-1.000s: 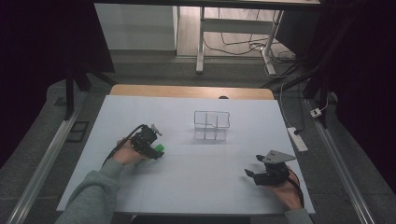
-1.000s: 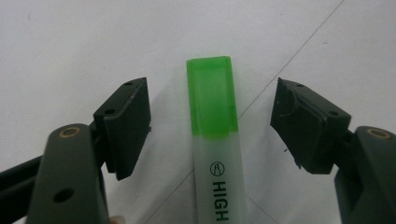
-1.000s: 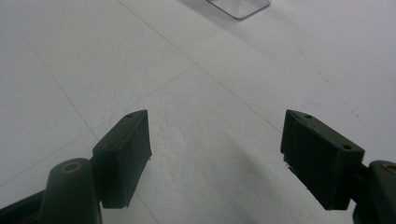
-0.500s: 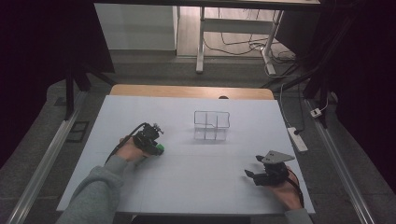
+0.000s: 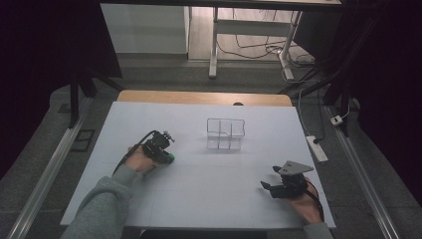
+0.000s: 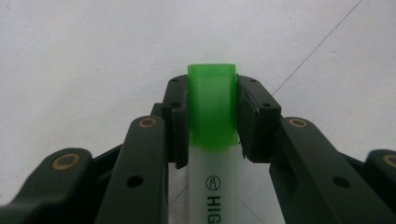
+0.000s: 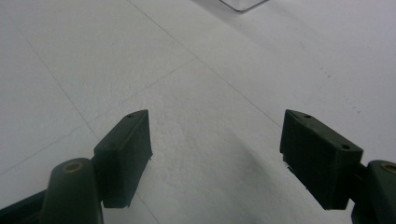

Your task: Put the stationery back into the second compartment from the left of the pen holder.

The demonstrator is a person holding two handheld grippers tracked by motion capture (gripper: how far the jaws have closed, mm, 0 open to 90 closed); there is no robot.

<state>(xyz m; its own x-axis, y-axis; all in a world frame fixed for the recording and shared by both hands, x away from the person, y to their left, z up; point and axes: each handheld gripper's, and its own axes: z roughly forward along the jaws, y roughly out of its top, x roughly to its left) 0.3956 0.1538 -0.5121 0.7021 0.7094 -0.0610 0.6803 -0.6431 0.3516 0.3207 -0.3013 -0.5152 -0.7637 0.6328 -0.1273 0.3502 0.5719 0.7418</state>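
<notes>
While the left hand-held gripper [image 5: 166,155] sits at the left of the desk [image 5: 214,199], its jaws are pinched on a green-capped highlighter [image 6: 212,116], one pad on each side of the cap. In the left gripper view the pen's white barrel runs back toward the camera and the cap points away, so its long axis lies along the gripper's own line of reach. From the high view the green end shows at the gripper's tip, low over or touching the desk; which of the two I cannot tell.

A clear divided organiser [image 5: 226,133] stands to the right of that gripper and a little farther off, near the middle of the desk. That is the relation the next move likely turns on: if the pen is meant for it, the carry goes right and away, and the left hand is plainly the nearer one. Nothing lies on the white surface between them.

At the near right corner, the right hand-held gripper [image 5: 272,188] rests low, well apart from the pen. Its jaws are spread wide with nothing between them, aimed across bare desk toward the organiser's corner.
</notes>
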